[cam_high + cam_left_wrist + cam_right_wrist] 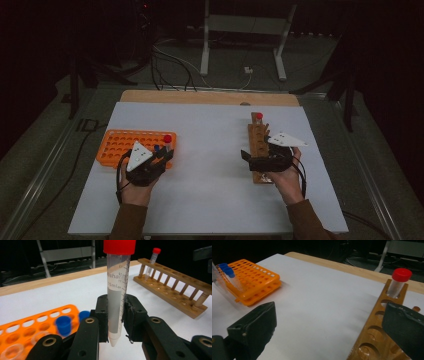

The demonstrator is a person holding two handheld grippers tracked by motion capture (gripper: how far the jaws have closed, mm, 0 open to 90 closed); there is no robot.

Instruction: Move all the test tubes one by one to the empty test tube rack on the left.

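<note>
Left hand-held gripper (115, 322) clamps red-capped tube (117, 290) beside orange rack's (30, 325) edge; right hand-held gripper (329, 330) gapes wide.

A white-topped table (210, 165) bears an orange rack (120, 145) and a wooden rack (258, 137), well apart.

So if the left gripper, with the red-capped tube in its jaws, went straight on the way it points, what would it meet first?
Likely the wooden rack. The left gripper, shut on the red-capped tube, looks across bare white table toward it. The rack sits right of centre in that view, so depth and exact line are uncertain.
</note>
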